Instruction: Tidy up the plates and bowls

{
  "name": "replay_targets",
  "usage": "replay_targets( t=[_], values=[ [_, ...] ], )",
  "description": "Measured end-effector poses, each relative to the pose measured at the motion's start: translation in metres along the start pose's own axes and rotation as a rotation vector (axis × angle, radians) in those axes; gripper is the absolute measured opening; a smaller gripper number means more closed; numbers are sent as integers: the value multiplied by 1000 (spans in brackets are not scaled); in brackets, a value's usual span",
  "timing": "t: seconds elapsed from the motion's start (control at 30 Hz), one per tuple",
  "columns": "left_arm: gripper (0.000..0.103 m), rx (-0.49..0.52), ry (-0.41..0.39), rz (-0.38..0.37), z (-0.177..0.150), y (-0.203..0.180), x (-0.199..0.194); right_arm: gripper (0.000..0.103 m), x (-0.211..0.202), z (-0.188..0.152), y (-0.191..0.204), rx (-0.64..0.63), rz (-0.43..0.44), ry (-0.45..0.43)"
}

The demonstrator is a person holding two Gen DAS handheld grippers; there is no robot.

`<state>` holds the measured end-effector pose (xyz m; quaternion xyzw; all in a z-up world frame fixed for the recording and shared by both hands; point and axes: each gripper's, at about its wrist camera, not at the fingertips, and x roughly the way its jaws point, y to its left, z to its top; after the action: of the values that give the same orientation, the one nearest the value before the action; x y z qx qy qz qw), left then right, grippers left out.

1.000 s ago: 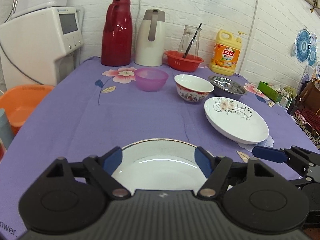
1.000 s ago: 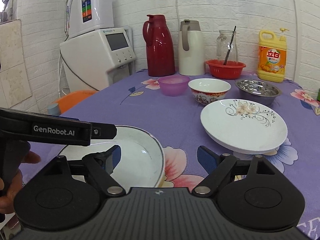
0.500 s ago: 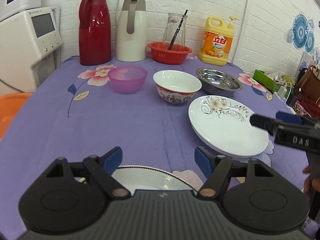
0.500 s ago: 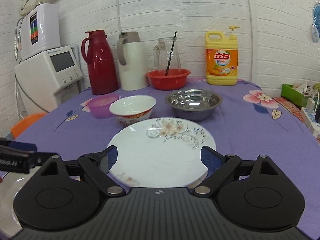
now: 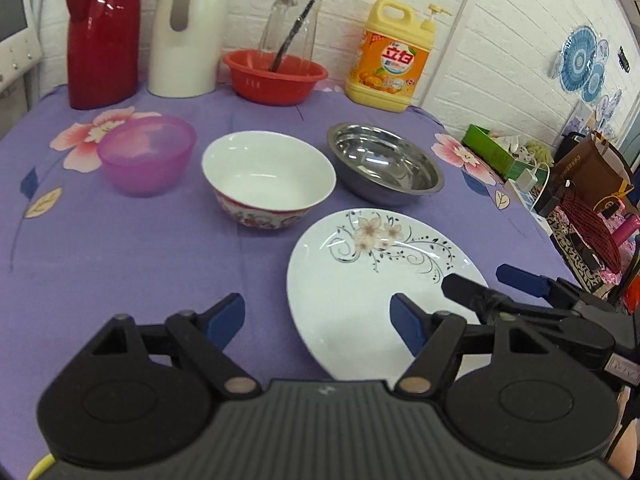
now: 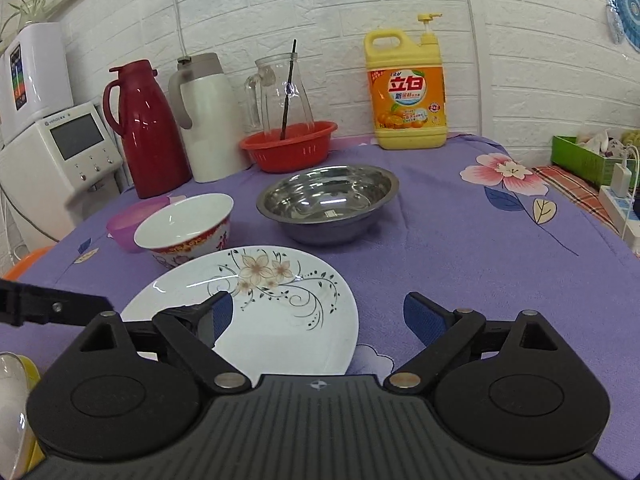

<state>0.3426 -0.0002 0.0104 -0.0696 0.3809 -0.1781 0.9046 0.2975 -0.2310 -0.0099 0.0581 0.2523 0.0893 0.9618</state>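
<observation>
A white plate with a flower pattern (image 5: 360,280) (image 6: 272,304) lies on the purple tablecloth near the front. Behind it stand a white bowl with a red rim pattern (image 5: 268,180) (image 6: 184,228), a steel bowl (image 5: 384,164) (image 6: 328,200) and a purple plastic bowl (image 5: 146,152) (image 6: 128,220). My left gripper (image 5: 318,322) is open and empty, just left of and over the plate's near edge. My right gripper (image 6: 318,316) is open and empty over the plate's right near edge; it also shows in the left wrist view (image 5: 492,288). A second plate's edge (image 6: 12,408) shows at far left.
At the back stand a red thermos (image 5: 102,36), a white thermos (image 5: 188,28), a red basket with a glass jug (image 5: 276,76) and a yellow detergent bottle (image 5: 394,56). A water dispenser (image 6: 60,152) is at left. Clutter and a green box (image 5: 496,148) lie past the table's right edge.
Both grippers have moved forward and right from the plain white plate toward the flowered plate. The plain plate has dropped out of the left wrist view. Both jaws stay open.
</observation>
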Motion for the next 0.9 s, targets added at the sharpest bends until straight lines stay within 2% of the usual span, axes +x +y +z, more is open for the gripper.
replay_targets(
  t=[0.1, 0.23, 0.5, 0.73, 0.77, 0.9],
  values=[
    [73, -18, 50, 16, 3, 0, 25, 103, 10, -3, -4, 19, -7, 55],
    [73, 4, 66, 54, 2, -1, 45, 103, 14, -6, -1, 12, 4, 76],
    [72, 62, 64, 103, 0, -10, 48, 103, 19, -11, 11, -58, -2, 103],
    [62, 108, 86, 88, 0, -25, 53, 103, 20, -12, 18, -111, 8, 114],
    [59, 105, 79, 80, -1, -27, 53, 103, 19, -13, 20, -118, 26, 112],
    [57, 65, 72, 108, -7, -32, 46, 103, 13, -13, 25, -105, 17, 121]
  ],
)
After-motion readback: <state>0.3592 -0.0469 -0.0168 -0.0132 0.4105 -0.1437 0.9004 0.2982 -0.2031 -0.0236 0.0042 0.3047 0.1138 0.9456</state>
